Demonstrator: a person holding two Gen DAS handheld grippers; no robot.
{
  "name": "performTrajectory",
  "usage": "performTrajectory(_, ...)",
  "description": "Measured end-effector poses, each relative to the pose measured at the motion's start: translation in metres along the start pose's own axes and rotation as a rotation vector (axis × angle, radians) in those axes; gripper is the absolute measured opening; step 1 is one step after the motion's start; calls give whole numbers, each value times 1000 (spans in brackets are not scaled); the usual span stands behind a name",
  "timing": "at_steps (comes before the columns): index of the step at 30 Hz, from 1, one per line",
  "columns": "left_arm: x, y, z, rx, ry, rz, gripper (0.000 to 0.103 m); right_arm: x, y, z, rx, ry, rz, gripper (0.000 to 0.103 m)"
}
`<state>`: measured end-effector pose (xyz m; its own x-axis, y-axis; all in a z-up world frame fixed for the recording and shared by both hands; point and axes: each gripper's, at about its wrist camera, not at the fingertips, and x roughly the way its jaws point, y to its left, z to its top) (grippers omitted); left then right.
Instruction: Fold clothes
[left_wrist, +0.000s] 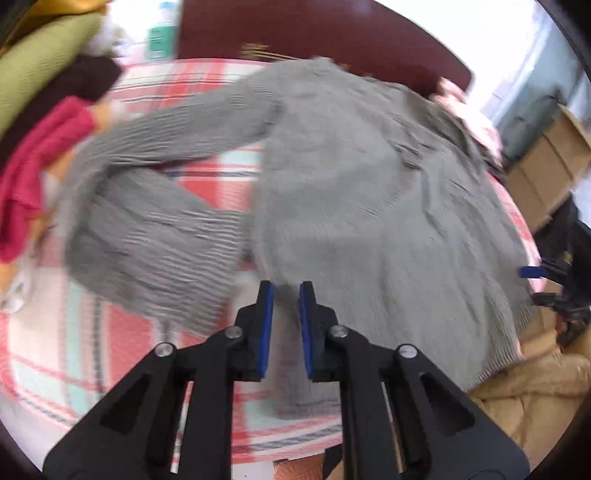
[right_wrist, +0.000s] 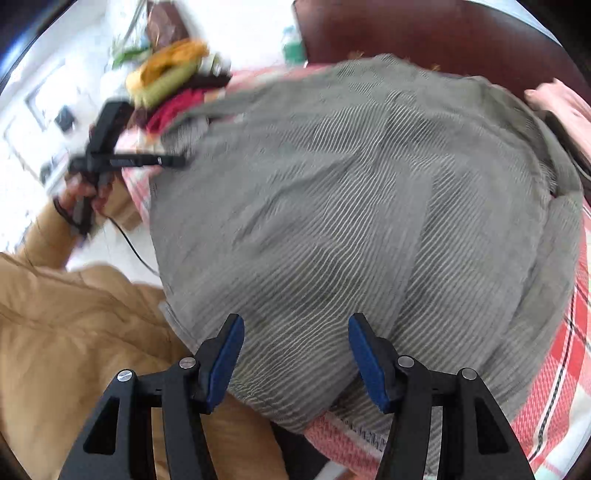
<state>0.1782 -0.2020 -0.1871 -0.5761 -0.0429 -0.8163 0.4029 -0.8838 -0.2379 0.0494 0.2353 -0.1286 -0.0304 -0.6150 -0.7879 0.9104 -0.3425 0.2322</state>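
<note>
A grey knit sweater (left_wrist: 362, 192) lies spread on a red, white and mint plaid cloth (left_wrist: 74, 354), one sleeve (left_wrist: 155, 229) bent out to the left. My left gripper (left_wrist: 286, 295) hovers over the sweater's lower left hem with its blue pads a narrow gap apart and nothing between them. In the right wrist view the sweater (right_wrist: 351, 206) fills the frame. My right gripper (right_wrist: 295, 332) is wide open just above the sweater's near hem. The left gripper also shows in the right wrist view (right_wrist: 122, 158), and the right gripper shows at the edge of the left wrist view (left_wrist: 535, 280).
A pile of clothes (left_wrist: 48, 122) in green, dark brown, red and mustard lies at the left. A dark red headboard (left_wrist: 314, 37) stands behind. A pink garment (right_wrist: 561, 107) lies at the far right. The person's tan jacket (right_wrist: 74, 332) is close. Cardboard boxes (left_wrist: 546, 162) stand at the right.
</note>
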Motion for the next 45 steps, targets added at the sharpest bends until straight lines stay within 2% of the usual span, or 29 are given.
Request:
performTrajectory(1, -4, -1, 1, 4, -13, 29, 31, -7, -6, 0, 26, -30, -5, 60)
performTrajectory(2, -12, -4, 2, 17, -55, 29, 38, -14, -11, -1, 52, -61, -10, 60)
performTrajectory(3, -21, -8, 3, 31, -97, 29, 51, -21, -17, -1, 78, -91, -15, 60)
performTrajectory(4, -29, -14, 4, 50, -139, -30, 61, -29, -23, -2, 105, -122, -20, 62)
performTrajectory(6, -46, -27, 5, 86, -222, -149, 66, -42, -53, -5, 220, -178, -87, 64)
performTrajectory(7, -51, -36, 7, 109, -242, -199, 74, -45, -68, -8, 277, -185, -115, 64)
performTrajectory(9, -49, -55, 10, 152, -251, -231, 82, -42, -89, -15, 339, -172, -142, 64)
performTrajectory(13, -25, -93, 18, 211, -206, -300, 82, -23, -98, -33, 369, -101, -145, 64)
performTrajectory(15, -7, -109, 24, 226, -167, -340, 82, -15, -97, -42, 368, -98, -148, 62)
performTrajectory(16, 1, -115, 26, 229, -148, -358, 82, -12, -96, -44, 364, -106, -160, 55)
performTrajectory(17, 9, -124, 28, 235, -131, -375, 82, -10, -93, -45, 356, -118, -169, 37)
performTrajectory(19, 20, -139, 30, 257, -102, -404, 82, -12, -98, -46, 368, -143, -134, 7)
performTrajectory(24, 40, -176, 35, 321, -29, -458, 82, -52, -126, -34, 446, -282, -47, 7)
performTrajectory(32, 61, -207, 49, 382, 30, -504, 82, -105, -131, 17, 453, -463, 108, 7)
performTrajectory(39, 64, -220, 83, 337, 25, -672, 82, -151, -134, 62, 452, -618, 245, 8)
performTrajectory(43, 63, -219, 103, 259, 31, -897, 86, -108, -113, 92, 417, -566, 348, 9)
performTrajectory(45, 69, -214, 109, 217, 29, -945, 90, -85, -101, 106, 399, -536, 401, 9)
